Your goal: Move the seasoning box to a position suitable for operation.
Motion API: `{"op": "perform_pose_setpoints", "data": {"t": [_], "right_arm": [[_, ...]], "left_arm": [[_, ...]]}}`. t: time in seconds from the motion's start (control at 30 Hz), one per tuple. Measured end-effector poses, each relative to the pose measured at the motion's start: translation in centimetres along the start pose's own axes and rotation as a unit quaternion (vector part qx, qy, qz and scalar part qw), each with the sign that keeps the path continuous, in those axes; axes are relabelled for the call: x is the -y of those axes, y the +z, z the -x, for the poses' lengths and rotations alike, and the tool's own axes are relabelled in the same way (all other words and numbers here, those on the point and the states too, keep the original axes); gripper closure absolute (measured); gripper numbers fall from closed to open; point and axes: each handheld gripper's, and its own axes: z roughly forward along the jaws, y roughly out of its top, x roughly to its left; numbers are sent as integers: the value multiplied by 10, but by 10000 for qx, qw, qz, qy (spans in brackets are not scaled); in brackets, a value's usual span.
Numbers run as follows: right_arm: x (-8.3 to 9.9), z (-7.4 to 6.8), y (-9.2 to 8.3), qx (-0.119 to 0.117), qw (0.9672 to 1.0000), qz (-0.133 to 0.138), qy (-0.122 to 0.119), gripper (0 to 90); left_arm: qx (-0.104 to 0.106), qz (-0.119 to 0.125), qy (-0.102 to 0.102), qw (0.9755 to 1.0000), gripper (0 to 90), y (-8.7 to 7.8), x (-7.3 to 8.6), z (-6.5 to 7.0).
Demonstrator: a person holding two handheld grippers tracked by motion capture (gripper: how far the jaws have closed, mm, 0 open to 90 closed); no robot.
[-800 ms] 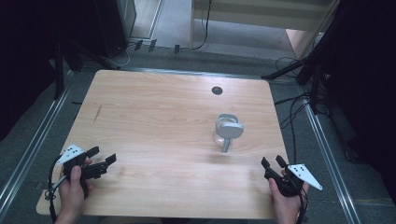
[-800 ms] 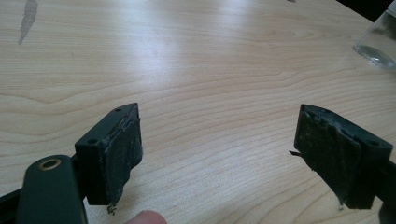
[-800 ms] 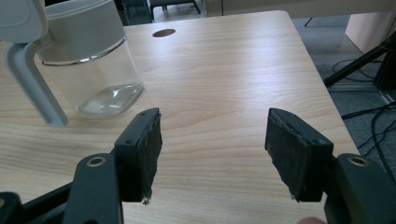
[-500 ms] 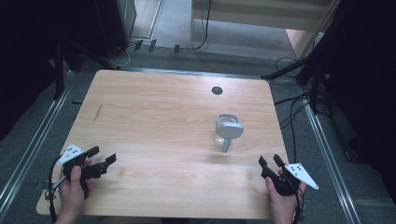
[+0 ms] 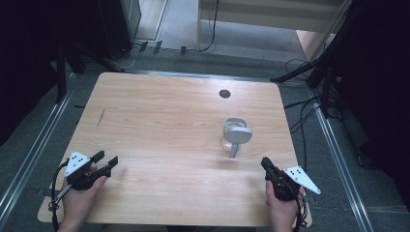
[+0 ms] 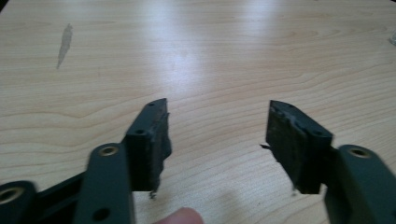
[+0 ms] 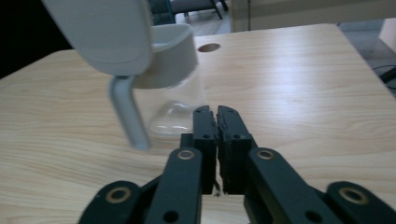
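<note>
Right gripper (image 5: 266,163) has crept up the desk (image 5: 164,121) toward the jar (image 5: 235,137), jaws shut and empty.
Left gripper (image 5: 106,158) waits wide open, empty, near the front left corner; the right should open before reaching the jar.

1. We see a lab or recording room: a bare wooden counter (image 5: 159,121) stands on grey carpet (image 5: 183,24).
2. Metal floor rails (image 5: 34,150) flank it.
3. Loose cables (image 5: 302,121) and dark stands (image 5: 319,72) surround it.

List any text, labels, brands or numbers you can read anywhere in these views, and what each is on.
None readable. The clear jar with its grey flip lid bears no label or print. The wooden table is unmarked. The grey plates on both grippers carry only black dots, not characters.
</note>
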Motion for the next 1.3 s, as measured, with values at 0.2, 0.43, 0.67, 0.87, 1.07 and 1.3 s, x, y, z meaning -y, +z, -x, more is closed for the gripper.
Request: {"op": "perform_pose_setpoints", "data": {"t": [0.2,0.43,0.67,0.87,1.07,1.3], "right_arm": [[-1,-15,7,-246,9996,-125,-82,900],[1,-34,35,-292,9983,-407,-289,900],[2,-48,65,154,9981,-595,-86,900],[4,-68,72,106,9982,-581,-93,900],[5,-92,85,-22,9989,-468,21,900],[6,-117,98,-376,9983,-446,26,882]], "left_arm": [[101,-83,59,9999,663,1,0,0],[184,-120,58,9997,839,1,0,1],[311,-142,97,9994,892,0,0,1],[377,-189,128,9990,888,1,0,2],[376,-206,133,9990,887,1,-1,2],[271,-255,186,9991,893,0,-2,7]]}}
